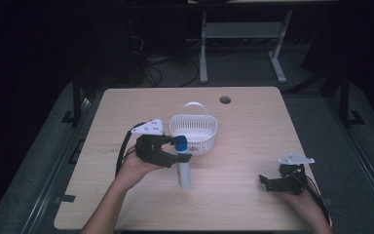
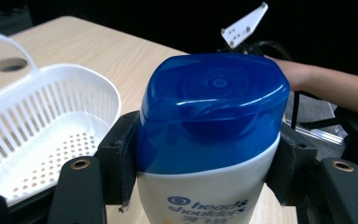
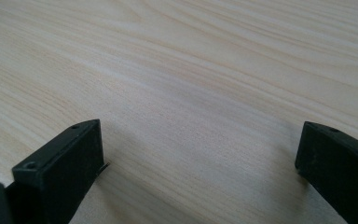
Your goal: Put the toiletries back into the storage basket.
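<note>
A white shampoo bottle point(image 1: 183, 171) with a blue cap point(image 2: 213, 103) stands upright near the table's middle. My left gripper point(image 1: 177, 150) is shut on it just under the cap, both pads point(image 2: 122, 156) pressed to its sides. Right behind it sits a white plastic basket point(image 1: 194, 132) with a handle; the left gripper view shows the basket point(image 2: 42, 135) with nothing in it. At the table's right front my right gripper point(image 1: 265, 181) rests low on the wood. Its own view shows the gripper point(image 3: 200, 163) open, with bare table between the jaws.
The wooden table point(image 1: 233, 200) has a round cable hole point(image 1: 225, 100) near its far edge. Beyond the table stand a desk frame point(image 1: 241, 34) and cables on a dark floor.
</note>
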Tool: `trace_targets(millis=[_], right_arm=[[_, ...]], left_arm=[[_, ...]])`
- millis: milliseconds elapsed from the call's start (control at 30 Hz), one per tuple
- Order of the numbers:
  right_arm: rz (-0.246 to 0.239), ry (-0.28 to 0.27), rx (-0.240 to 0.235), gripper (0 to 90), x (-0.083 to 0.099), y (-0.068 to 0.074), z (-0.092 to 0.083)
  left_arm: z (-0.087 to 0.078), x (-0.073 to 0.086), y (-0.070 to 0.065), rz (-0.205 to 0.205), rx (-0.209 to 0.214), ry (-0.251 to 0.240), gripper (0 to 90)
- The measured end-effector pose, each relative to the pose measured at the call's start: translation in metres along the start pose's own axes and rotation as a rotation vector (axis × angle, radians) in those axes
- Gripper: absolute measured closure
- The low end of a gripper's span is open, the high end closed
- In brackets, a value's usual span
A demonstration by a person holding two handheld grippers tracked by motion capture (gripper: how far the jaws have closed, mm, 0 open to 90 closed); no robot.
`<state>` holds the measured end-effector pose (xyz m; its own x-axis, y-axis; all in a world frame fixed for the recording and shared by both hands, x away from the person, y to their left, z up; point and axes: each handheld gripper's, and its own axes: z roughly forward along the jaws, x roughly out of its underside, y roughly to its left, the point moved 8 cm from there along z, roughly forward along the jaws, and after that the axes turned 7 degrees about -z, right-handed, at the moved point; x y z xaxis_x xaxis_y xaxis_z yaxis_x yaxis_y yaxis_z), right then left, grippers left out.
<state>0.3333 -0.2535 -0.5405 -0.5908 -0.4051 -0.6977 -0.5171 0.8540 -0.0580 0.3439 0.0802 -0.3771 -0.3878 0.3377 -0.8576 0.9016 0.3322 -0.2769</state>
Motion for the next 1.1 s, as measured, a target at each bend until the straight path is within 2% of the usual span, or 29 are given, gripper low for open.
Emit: trace_targets(millis=[400, 933, 1100], right_arm=[[0.000, 0.000, 0.002, 0.5, 0.000, 0.000, 0.000], [0.000, -0.001, 0.001, 0.5, 0.000, 0.000, 0.000], [0.000, 0.000, 0.002, 0.5, 0.000, 0.000, 0.000]], left_arm=[[-0.012, -0.031, 0.004, 0.030, -0.048, -0.049, 36.3], [-0.023, -0.055, 0.016, 0.075, -0.130, -0.100, 36.3], [-0.026, -0.059, 0.024, 0.081, -0.157, -0.115, 36.3]])
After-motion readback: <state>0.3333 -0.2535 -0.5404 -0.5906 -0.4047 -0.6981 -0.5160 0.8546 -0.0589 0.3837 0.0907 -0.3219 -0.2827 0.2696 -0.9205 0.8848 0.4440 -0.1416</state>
